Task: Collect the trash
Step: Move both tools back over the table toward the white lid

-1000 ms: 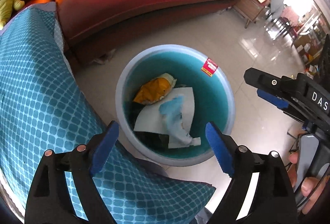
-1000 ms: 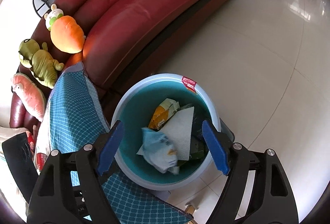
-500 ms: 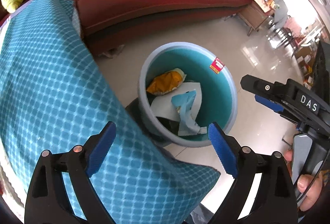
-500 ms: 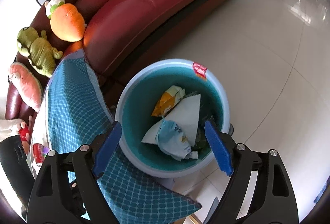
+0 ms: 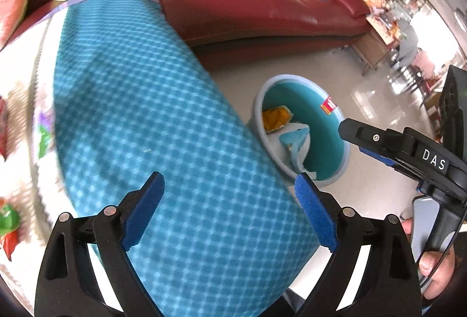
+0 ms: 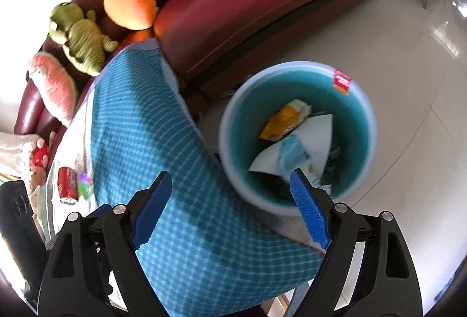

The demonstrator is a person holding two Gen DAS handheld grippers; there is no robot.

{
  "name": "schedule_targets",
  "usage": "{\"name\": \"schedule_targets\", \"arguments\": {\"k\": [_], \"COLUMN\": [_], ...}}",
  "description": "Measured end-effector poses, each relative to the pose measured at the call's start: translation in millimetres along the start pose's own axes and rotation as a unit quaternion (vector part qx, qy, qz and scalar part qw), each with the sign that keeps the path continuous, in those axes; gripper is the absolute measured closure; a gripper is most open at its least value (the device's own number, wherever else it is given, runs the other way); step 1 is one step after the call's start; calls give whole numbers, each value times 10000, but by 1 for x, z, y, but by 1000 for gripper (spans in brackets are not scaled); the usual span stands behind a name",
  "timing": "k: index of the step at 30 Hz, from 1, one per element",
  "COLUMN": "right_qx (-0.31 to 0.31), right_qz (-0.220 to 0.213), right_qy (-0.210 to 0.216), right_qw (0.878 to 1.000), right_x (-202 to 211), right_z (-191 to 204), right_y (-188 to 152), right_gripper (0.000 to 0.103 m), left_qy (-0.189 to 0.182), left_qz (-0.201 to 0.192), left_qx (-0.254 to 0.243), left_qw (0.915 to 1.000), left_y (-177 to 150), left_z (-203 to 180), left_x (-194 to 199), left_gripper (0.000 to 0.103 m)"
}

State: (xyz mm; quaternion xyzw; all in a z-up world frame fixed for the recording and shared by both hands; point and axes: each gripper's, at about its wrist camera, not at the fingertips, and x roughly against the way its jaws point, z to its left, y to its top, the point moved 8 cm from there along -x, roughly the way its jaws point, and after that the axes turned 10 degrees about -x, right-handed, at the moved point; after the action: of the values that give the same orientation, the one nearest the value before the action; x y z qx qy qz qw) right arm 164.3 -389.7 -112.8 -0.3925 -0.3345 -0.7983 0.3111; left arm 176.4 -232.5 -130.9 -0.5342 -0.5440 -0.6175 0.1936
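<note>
Left wrist view: the left gripper [image 5: 230,210] hangs with its 2 blue-padded fingers spread wide and nothing between them, over a blue checked cloth [image 5: 163,124]. Right of the cloth, on the pale tiled floor [image 5: 373,100], stands a round teal bin [image 5: 329,147]. Inside it lie a yellow wrapper [image 5: 275,119], a white sheet [image 6: 316,131] and a light blue wrapper [image 6: 292,152]. The right gripper [image 6: 229,210] is likewise wide open and empty, above the cloth's edge beside the bin. A red can [image 6: 67,185] lies left of the cloth. A red sofa [image 6: 233,1] carries plush toys [image 6: 128,4].
</note>
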Motion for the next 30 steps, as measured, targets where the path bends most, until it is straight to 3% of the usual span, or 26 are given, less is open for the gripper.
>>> {"name": "schedule_targets", "arguments": {"k": [16,23,30], "right_qx": [776,1194,1513], "right_qz": [189,455,603], "right_qy": [165,181,204], "right_qw": [9967,9916,9864], "right_x": [-3,-16,-32], "right_z": [100,142,179], "right_y": [-53,-79,-93], "right_gripper": [24,24,24], "left_qy": [209,352,741], "left_qz": [-429,-549,-656], "left_qx": [756,1186,1624], "left_qw": [9960,9908,9818], "left_y": [-34,-57,-80], "left_z": [90,140,200], "left_x": [69,92,113], "left_gripper": [12,11,10]}}
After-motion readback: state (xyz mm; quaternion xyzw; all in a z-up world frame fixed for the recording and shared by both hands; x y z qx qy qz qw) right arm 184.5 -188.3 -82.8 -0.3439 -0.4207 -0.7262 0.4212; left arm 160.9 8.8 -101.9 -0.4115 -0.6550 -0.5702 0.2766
